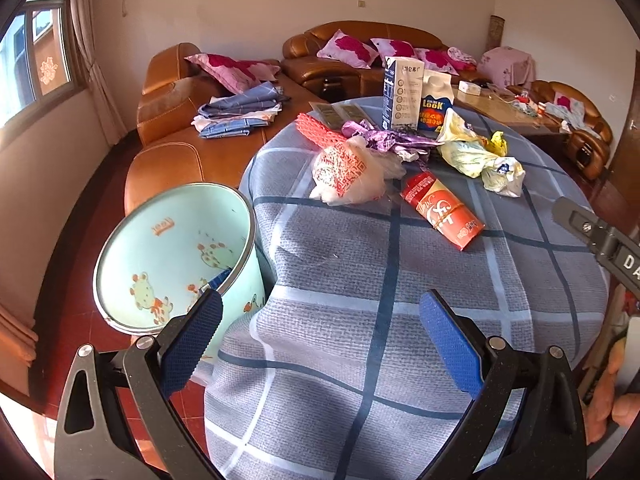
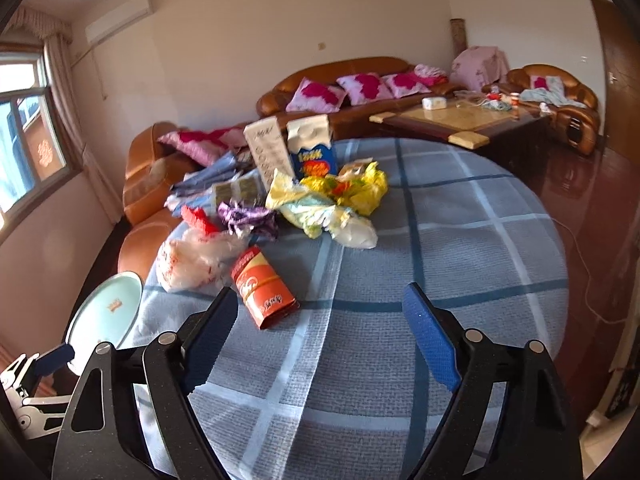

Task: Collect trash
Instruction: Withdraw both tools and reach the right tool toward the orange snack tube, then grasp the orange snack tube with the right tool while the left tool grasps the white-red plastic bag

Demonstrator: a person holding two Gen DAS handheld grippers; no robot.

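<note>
1. The left gripper [image 1: 320, 312] is held wide apart, empty, above the checked tablecloth [image 1: 360, 320].
2. The right gripper [image 2: 320, 308] is likewise spread wide, empty.
3. Trash is seen mid-table: a red carton [image 1: 442, 210] beside a clear bag [image 1: 348, 172].
4. A mint bin [image 1: 176, 256] is placed just left of the table.

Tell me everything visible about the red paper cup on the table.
The red paper cup lies on its side on the checked tablecloth, flattened. It is red with a cream band and printed script. It sits nearest the grippers of all the trash, just beside the clear plastic bag. Neither gripper touches it.
</note>
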